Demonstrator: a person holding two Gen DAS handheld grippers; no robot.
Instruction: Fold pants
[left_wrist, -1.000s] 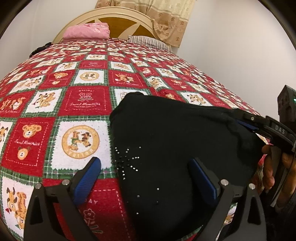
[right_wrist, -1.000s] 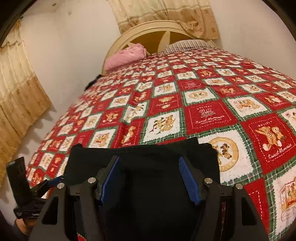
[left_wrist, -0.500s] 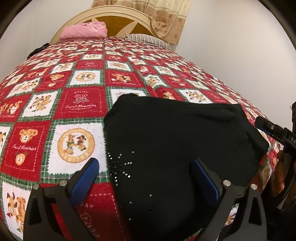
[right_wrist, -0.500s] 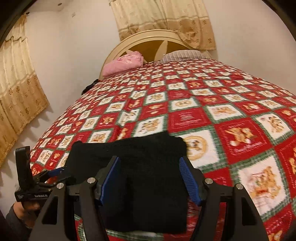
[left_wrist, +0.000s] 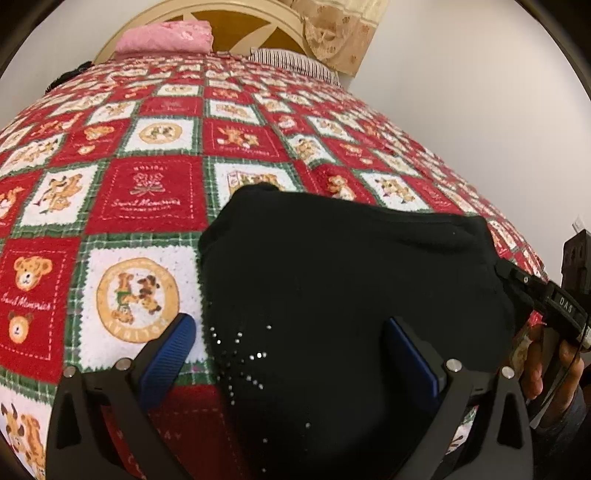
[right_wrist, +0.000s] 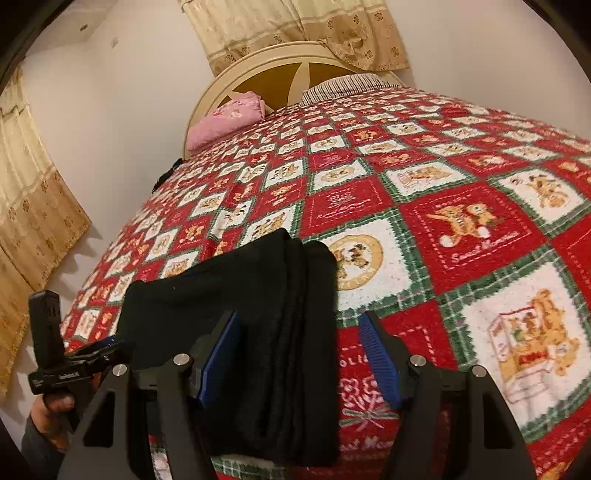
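Neatly folded black pants (right_wrist: 258, 325), layered edges at 1 side

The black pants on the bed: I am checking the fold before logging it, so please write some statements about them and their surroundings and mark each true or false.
1. The black pants lie folded on the red teddy-bear blanket. True.
2. The right tool is clamped shut on the pants. False: its blue pads stand apart, not pressing the cloth.
3. A pink pillow lies at the headboard. True.
4. The pants carry a large white printed logo. False: only small sparkling studs show.
5. The left tool holds a pant leg in the air. False: it is open above the flat pants.
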